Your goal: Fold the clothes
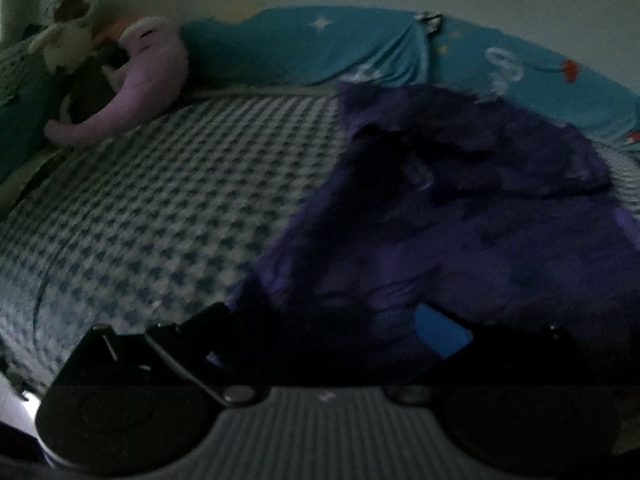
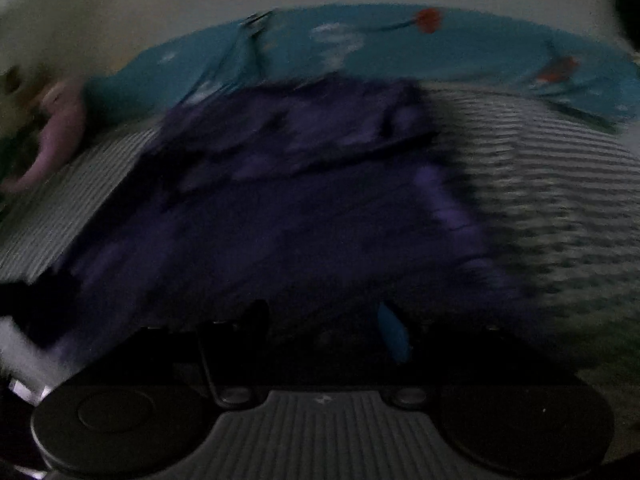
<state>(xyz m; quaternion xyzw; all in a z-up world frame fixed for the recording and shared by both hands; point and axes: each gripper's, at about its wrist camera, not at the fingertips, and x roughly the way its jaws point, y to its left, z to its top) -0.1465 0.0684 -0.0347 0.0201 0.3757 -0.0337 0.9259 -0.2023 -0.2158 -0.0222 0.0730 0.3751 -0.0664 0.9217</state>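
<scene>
Matt purple cloth garment [image 1: 460,208], woven checked bedspread [image 1: 160,200]

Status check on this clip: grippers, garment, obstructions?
Left gripper and right gripper low at near edge of purple garment; grip unclear, too dark. Garment rumpled on checked bedspread. Plush toy far corner, clear.

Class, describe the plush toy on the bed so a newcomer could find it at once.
Start at the checked bedspread and follow it to its far left corner by the wall. There lies a curved, pale purple plush toy. Unlike the dark purple garment spread flat, it is stuffed and lilac.

Right claw [image 2: 324,320] blurred, dark.
</scene>
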